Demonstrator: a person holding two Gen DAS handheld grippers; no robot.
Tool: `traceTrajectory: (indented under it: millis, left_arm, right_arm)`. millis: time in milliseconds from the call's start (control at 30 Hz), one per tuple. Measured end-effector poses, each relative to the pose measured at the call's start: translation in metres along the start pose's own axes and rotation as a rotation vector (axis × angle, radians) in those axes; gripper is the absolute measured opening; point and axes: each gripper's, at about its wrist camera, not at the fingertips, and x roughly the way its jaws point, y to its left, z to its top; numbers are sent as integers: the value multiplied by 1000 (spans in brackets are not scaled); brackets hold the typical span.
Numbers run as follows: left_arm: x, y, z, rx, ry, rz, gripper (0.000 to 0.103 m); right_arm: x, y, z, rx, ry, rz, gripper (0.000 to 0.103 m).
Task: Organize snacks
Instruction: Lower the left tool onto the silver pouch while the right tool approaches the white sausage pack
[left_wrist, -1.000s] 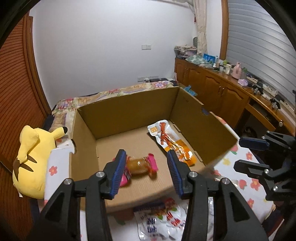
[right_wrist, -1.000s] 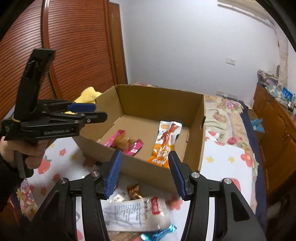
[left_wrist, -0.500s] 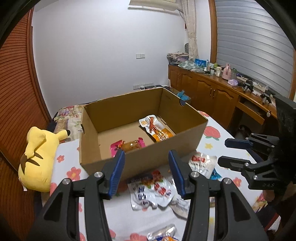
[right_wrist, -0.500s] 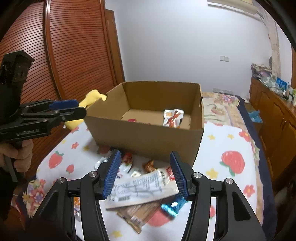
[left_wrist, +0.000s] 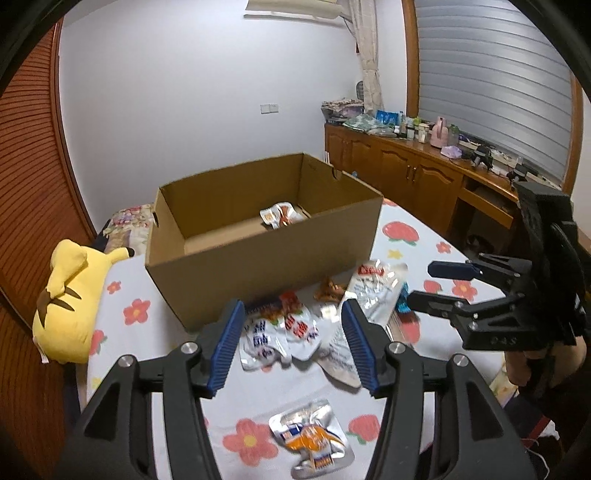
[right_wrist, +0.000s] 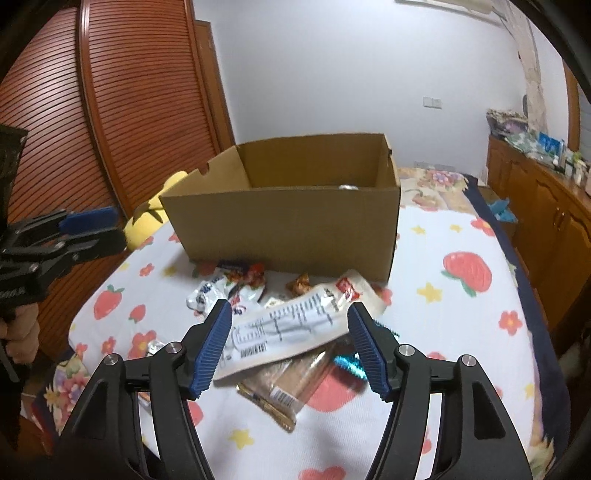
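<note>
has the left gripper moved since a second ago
Yes. The left gripper pulled back from over the brown cardboard box; now it hangs open above the loose snack packets.

Printing on the long white packet (right_wrist: 291, 328) and silver pouches (left_wrist: 280, 332) is too blurred to read.

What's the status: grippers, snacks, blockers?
Left gripper and right gripper open, empty. One packet in box; long white packet under right gripper. Nothing blocking.
</note>
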Motion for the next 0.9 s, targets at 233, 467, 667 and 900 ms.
traceTrajectory:
  millis: [233,467,667,900]
  left_arm:
    - [2,-10,-22,0,24,4,56]
    - [14,-11,-44,-11,66,13,56]
    - [25,-6,-64,-54,100,14,56]
    - [35,-4,-88,-87,139,14,56]
  right_arm:
    - [8,-3,-18,7,19,-16,68]
    - [19,-4,-29,21,30,-15,68]
    - [26,-4,-32,17,21,-16,69]
    - [36,-7,-33,18,18,-26,69]
